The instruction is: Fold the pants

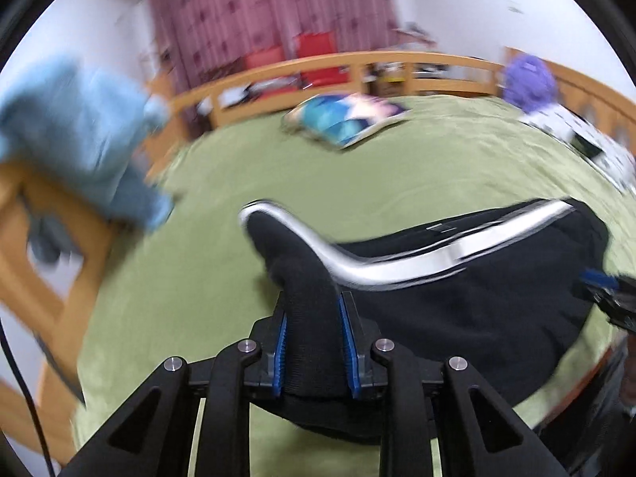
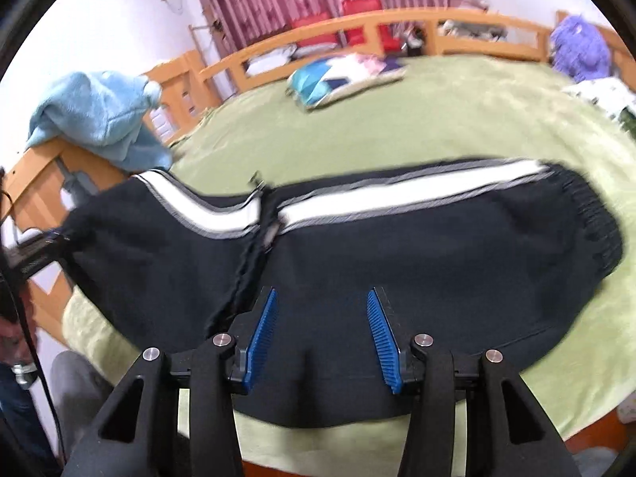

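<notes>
Black pants (image 2: 437, 258) with a white side stripe (image 2: 397, 194) lie across a green bed cover (image 2: 397, 119), ribbed waistband at the right. In the left wrist view my left gripper (image 1: 313, 310) is shut on a bunched end of the pants (image 1: 457, 318), which rises off the bed with the stripe (image 1: 397, 270) curving away to the right. My right gripper (image 2: 322, 294) hovers over the middle of the pants, open, its blue pads (image 2: 262, 330) well apart and pressing nothing. The left gripper (image 2: 39, 246) shows at the pants' left end in the right wrist view.
A wooden bed rail (image 2: 357, 28) runs round the far side and the left, with a light blue towel (image 2: 99, 119) draped over its corner. A colourful cushion (image 2: 338, 79) and a purple plush (image 2: 580, 47) lie at the far side of the bed. A person's leg (image 2: 75, 381) is at the lower left.
</notes>
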